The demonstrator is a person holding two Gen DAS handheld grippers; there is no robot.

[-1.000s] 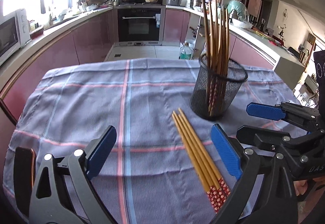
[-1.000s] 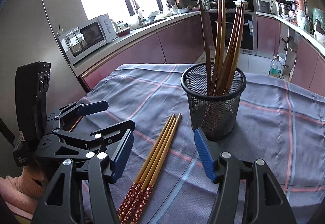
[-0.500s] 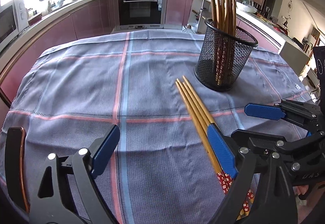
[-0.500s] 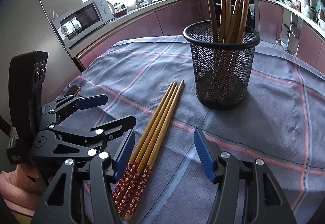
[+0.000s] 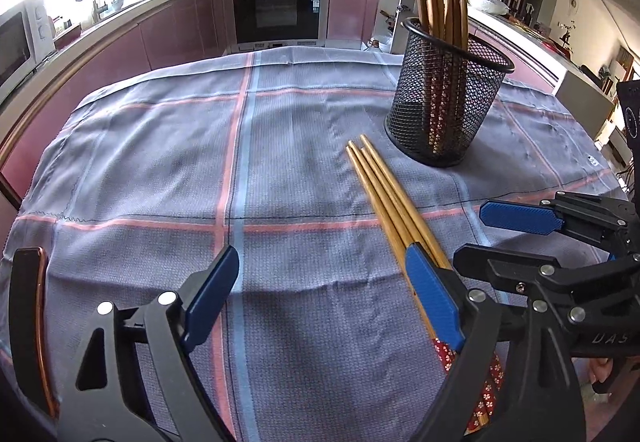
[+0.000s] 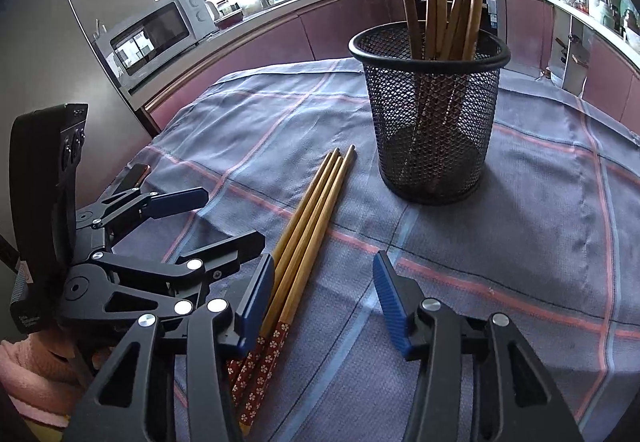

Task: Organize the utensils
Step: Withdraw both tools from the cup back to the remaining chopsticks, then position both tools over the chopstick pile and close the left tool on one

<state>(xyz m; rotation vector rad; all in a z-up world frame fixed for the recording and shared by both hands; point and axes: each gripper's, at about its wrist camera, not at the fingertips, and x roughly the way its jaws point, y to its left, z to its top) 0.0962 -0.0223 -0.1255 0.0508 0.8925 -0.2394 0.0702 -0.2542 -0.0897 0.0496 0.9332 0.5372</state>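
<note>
Several wooden chopsticks (image 5: 390,197) with red flowered ends lie side by side on the checked cloth, also in the right wrist view (image 6: 310,217). A black mesh holder (image 5: 446,103) with several darker chopsticks stands upright just behind them; it also shows in the right wrist view (image 6: 430,121). My left gripper (image 5: 324,300) is open and empty, its right finger over the chopsticks' near part. My right gripper (image 6: 324,298) is open and empty, its left finger just left of the chopsticks' red ends. Each gripper shows in the other's view: the right one (image 5: 516,242), the left one (image 6: 208,219).
The table carries a grey-blue cloth (image 5: 160,161) with pink and blue stripes. Kitchen counters, an oven (image 5: 276,9) and a microwave (image 6: 156,33) stand behind the table. A table edge runs along the left (image 5: 24,145).
Both grippers have come lower and closer to the loose chopsticks and the holder. Both stay open. The chopsticks and holder have not moved.
</note>
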